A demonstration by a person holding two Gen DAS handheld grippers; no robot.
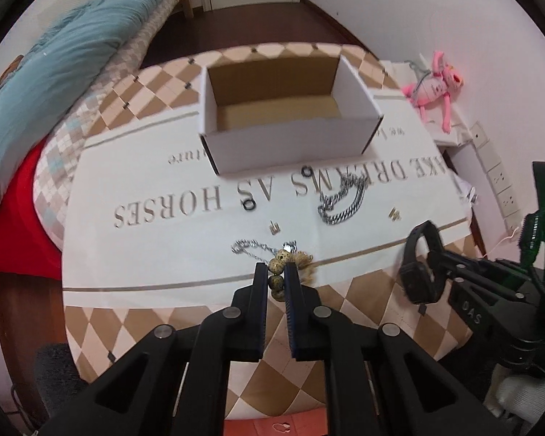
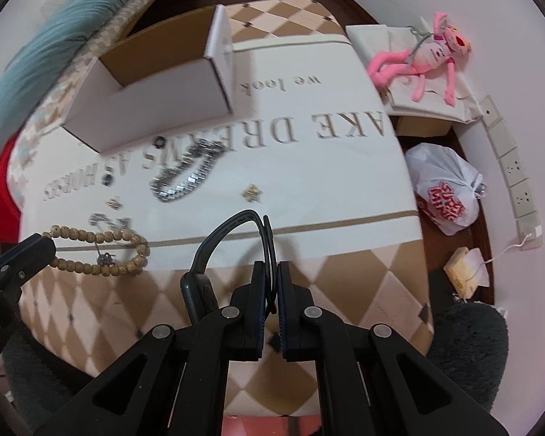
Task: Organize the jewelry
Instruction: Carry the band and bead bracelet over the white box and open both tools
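Left wrist view: left gripper [image 1: 275, 268] clenched on bead bracelet [image 1: 277, 280], speckled tan round beads pinched between the pads, more beads trailing toward 12 o'clock onto the tablecloth [image 1: 145, 189]. Open white cardboard box [image 1: 290, 149] at 12, empty, brown inside. Silver chain [image 1: 339, 201] at 1 o'clock.

Right wrist view: right gripper [image 2: 270, 283] clamped on black watch [image 2: 214, 254]; thin smooth strap between the pads, loop arching toward 11. Bead bracelet lies at 9 o'clock, box at 11.

White walls [image 1: 399, 11], dark wood floor [image 1: 272, 25], a bed with teal duvet [image 1: 72, 54].
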